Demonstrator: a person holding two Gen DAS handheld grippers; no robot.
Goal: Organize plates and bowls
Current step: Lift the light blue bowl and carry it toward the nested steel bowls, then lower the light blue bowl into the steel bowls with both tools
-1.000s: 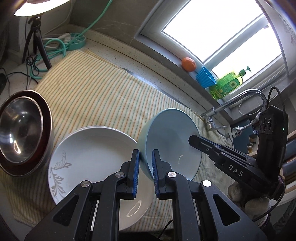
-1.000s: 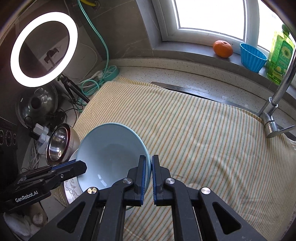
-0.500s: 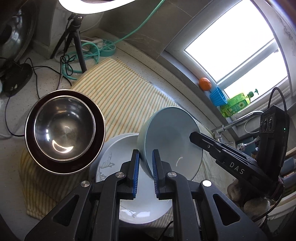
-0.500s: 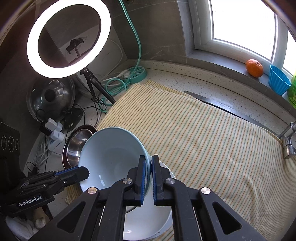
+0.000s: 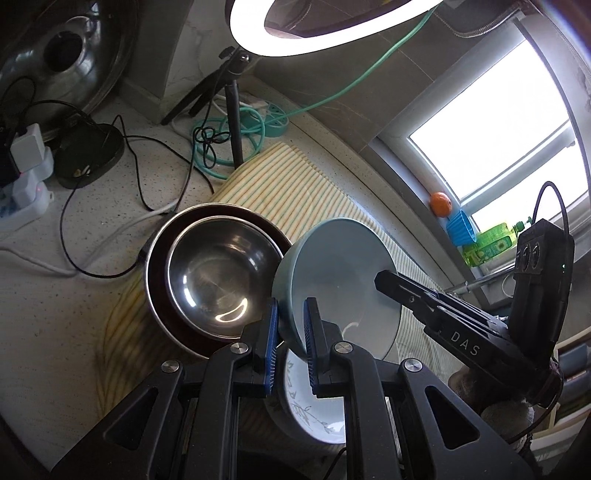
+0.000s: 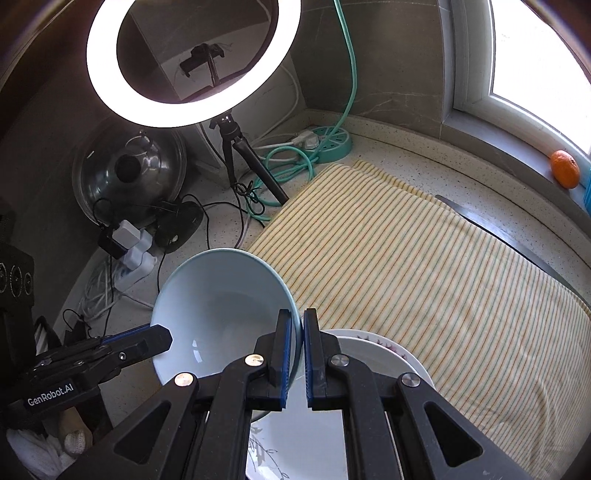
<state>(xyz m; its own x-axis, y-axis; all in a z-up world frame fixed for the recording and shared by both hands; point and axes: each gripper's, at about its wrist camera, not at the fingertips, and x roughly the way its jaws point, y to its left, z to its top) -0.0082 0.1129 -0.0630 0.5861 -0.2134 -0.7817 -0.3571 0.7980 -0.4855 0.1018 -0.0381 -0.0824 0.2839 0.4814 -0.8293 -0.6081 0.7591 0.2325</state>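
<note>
A speckled kitchen counter under a window fills the left wrist view, half covered by a striped cloth (image 5: 295, 184), with a ring light (image 5: 314, 33) on a tripod and a tangle of cables behind. The left gripper (image 5: 290, 325) is clamped on the near rim of a pale blue bowl (image 5: 343, 273), which hangs tilted in the air with its mouth turned toward the right gripper (image 5: 391, 280), whose finger reaches in from the far side. Just left of the blue bowl, and lower, a steel bowl (image 5: 218, 284) sits nested inside a dark red bowl (image 5: 155, 295); that stack looks like the likely target, so the carry probably runs leftward and down. Below the grippers a white plate (image 5: 314, 413) with a leaf pattern holds nothing. In the right wrist view the same cloth (image 6: 424, 277) stretches away to the right, an orange (image 6: 565, 168) on the sill. The right gripper (image 6: 297, 332) pinches the bowl's (image 6: 221, 295) opposite rim, narrow around it, while the left gripper (image 6: 159, 338) enters from the left. The white plate (image 6: 376, 350) lies directly beneath. The steel stack is hidden here, so the left hand seems the nearer one.
</note>
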